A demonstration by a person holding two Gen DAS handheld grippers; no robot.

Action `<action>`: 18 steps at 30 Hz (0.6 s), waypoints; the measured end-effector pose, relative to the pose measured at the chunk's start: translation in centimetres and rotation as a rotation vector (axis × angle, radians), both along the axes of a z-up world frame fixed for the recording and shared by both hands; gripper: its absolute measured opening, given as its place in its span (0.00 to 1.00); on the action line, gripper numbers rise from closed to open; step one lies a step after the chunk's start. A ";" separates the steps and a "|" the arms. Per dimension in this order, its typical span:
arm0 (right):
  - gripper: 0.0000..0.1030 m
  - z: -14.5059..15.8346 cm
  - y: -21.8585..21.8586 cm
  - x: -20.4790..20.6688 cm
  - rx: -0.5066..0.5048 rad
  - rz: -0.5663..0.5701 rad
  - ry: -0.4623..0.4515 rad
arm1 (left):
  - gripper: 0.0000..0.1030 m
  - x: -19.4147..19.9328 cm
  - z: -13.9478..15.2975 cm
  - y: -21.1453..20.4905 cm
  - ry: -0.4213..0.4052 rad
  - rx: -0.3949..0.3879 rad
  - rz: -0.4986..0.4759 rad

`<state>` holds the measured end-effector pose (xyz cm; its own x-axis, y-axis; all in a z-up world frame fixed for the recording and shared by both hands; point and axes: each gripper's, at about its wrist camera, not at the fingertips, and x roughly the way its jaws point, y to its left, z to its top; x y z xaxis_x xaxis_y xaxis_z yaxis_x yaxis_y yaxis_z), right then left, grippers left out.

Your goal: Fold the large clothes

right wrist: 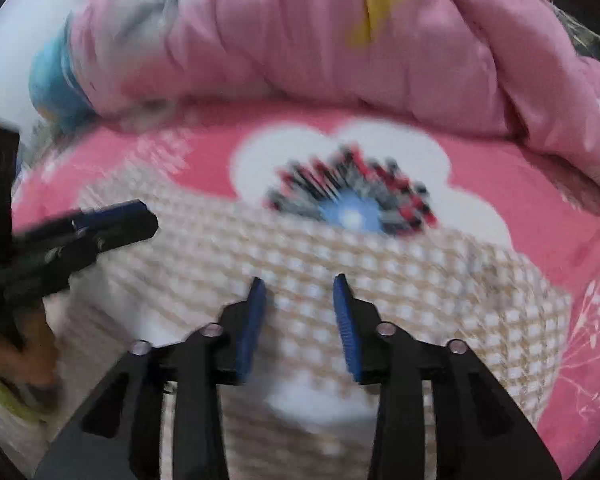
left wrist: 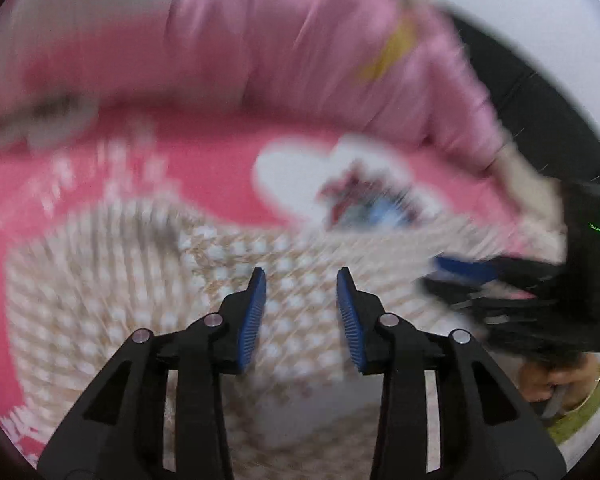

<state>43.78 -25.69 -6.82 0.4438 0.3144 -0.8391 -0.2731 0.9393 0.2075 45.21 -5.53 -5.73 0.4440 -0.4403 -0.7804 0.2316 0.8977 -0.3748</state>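
Observation:
A beige and white checked garment (left wrist: 148, 300) lies spread on a pink bedsheet (left wrist: 204, 168); it also shows in the right wrist view (right wrist: 400, 280). My left gripper (left wrist: 300, 276) is open and empty, hovering over the garment. My right gripper (right wrist: 298, 282) is open and empty above the same garment. The right gripper also shows at the right edge of the left wrist view (left wrist: 460, 268), and the left gripper at the left of the right wrist view (right wrist: 136, 216). Both views are motion-blurred.
A bunched pink quilt (right wrist: 300, 40) lies across the back of the bed, also in the left wrist view (left wrist: 280, 32). The sheet (right wrist: 520, 168) has a large white flower print (right wrist: 412, 144). A blue item (right wrist: 50, 80) sits at the quilt's left end.

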 end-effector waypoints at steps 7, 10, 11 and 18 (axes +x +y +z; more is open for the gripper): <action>0.44 2.6 -3.8 -3.5 -0.049 -0.058 0.015 | 0.28 -2.4 1.3 2.9 -0.052 -0.016 0.013; 0.44 5.1 -3.2 -3.7 0.022 -0.037 -0.051 | 0.32 -3.7 3.5 2.6 -0.129 -0.026 -0.006; 0.44 5.7 -2.5 -3.5 0.029 -0.029 -0.072 | 0.33 -4.1 4.2 2.4 -0.149 -0.032 -0.020; 0.52 -0.3 2.0 -3.4 -0.162 0.011 -0.053 | 0.41 -5.6 0.8 -3.1 -0.126 0.215 -0.127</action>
<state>40.35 -23.65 -7.15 0.4860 0.1824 -0.8547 -0.2902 0.9562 0.0391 39.57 -8.60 -4.94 0.4953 -0.3287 -0.8041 0.3802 0.9143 -0.1396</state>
